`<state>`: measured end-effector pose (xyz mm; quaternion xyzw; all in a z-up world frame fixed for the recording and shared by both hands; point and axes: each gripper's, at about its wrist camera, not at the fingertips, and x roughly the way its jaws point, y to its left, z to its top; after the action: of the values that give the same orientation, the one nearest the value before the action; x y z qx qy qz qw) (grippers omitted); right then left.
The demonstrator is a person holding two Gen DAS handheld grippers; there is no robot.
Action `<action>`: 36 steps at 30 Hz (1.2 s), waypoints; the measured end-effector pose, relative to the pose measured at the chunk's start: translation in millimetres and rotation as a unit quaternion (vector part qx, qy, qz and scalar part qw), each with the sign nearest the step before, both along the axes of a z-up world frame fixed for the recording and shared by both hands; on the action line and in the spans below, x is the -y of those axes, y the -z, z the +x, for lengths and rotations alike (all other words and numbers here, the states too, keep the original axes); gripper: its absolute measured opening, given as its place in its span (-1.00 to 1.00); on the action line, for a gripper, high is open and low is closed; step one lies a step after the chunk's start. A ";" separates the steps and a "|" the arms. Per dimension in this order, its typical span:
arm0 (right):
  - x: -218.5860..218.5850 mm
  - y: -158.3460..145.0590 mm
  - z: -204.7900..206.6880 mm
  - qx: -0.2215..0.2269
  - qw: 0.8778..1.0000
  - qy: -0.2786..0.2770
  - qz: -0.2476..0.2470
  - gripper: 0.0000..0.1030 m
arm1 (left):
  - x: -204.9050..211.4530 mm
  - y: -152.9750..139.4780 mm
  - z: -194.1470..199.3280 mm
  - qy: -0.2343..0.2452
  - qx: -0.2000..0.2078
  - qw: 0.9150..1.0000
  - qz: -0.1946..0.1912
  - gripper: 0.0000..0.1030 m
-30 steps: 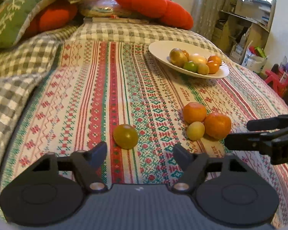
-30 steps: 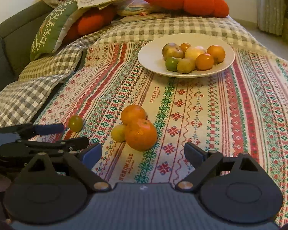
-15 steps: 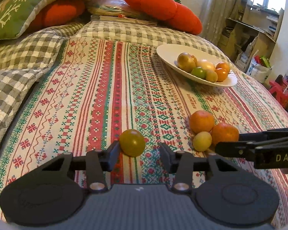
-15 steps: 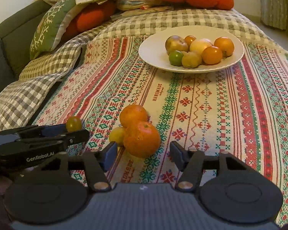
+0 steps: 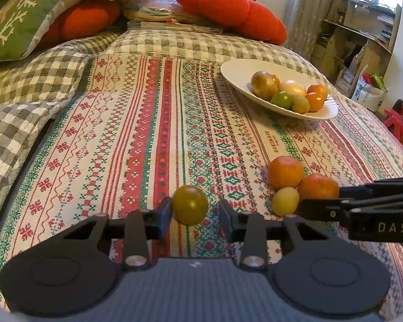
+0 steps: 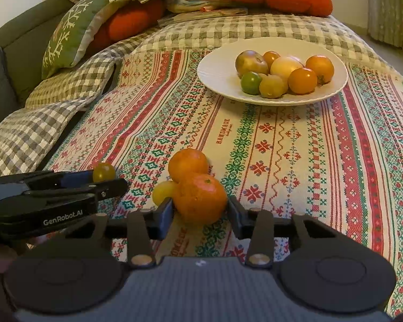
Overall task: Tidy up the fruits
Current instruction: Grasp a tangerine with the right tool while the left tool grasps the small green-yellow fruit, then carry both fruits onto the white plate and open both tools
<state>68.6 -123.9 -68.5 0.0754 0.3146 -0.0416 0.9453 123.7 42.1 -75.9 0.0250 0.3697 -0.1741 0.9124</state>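
Closing on two fruits at once; left gripper (image 5: pixel 194 210) has just been narrowing, olive tomato (image 5: pixel 190 204) sits between its jaws, near pad touching or nearly so on the left side, a sliver of gap showing on the right, so not clearly clamped yet; right gripper (image 6: pixel 200 209) also just been narrowing, front orange (image 6: pixel 200 197) between its jaws, both pads at or just off the skin, cannot tell if pressure is on; both fruits resting on the cloth (image 5: pixel 147 134), not lifted.

Key relation: each fruit lies dead centre between its own jaws, slightly ahead of the fingertips, round so no long axis to worry about; left is the hand for the tomato, right for the orange; the two grippers are side by side, left one's fingers visible just left of the right jaws.

Second orange (image 6: pixel 188 164) and yellow fruit (image 6: pixel 164 191) touch the front orange behind and to the left of the right jaws; likely to roll when it lifts.

Plate (image 6: pixel 217 80) with seven or so fruits lies well ahead of both jaws, nearer the right gripper's line; judged next: finish squeeze, lift, carry forward to plate.
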 end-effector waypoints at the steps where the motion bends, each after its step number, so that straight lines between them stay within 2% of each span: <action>1: 0.3 0.0 -0.1 0.000 1.000 -0.001 0.000 -0.24 | 0.0 -0.3 0.2 0.001 -0.001 1.000 -0.002 -0.70; 10: 4.6 -1.8 -5.0 0.002 1.000 0.000 0.010 -0.24 | 4.0 -3.6 -1.3 0.013 -0.003 1.000 -0.015 -0.73; 22: 8.9 -12.6 -11.9 0.017 1.000 0.002 0.012 -0.25 | 18.8 -19.2 -4.6 0.034 0.014 0.999 -0.022 -0.73; 36: 30.0 -44.5 -12.5 0.049 0.999 0.015 0.007 -0.25 | 58.7 -46.5 16.0 0.069 0.034 0.996 -0.037 -0.73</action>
<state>56.1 -153.9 -24.0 0.0888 0.2675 -0.0504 0.9582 139.7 -16.5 -29.4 0.0221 0.3293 -0.2490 0.9105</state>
